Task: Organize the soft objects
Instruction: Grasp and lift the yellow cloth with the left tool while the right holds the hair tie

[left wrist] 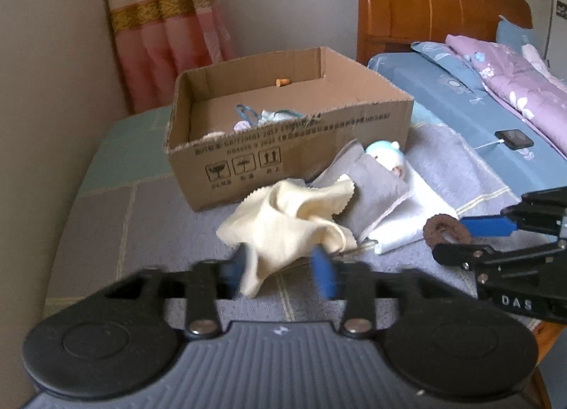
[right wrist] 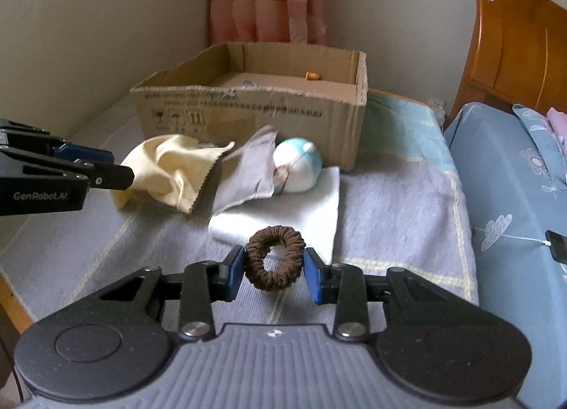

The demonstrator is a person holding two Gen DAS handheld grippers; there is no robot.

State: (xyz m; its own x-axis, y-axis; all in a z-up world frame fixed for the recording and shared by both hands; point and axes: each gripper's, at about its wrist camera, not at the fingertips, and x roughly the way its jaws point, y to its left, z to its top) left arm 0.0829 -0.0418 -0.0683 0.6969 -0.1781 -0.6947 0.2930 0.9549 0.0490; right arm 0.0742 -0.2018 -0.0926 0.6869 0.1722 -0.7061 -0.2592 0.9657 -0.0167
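Two soft things are in hand at once. A brown hair tie (right wrist: 274, 257) sits pinched between the pads of the right gripper (right wrist: 273, 272), lifted just above the white cloth (right wrist: 312, 212). The cream cloth (left wrist: 290, 228), left of it on the bed cover (left wrist: 106, 228), hangs between the left gripper's (left wrist: 280, 269) blurred pads; whether they press it I cannot tell. Beyond lies the cardboard box (right wrist: 248, 115), already holding some items. Next, I judge, each load must travel far over the box's near wall before release.
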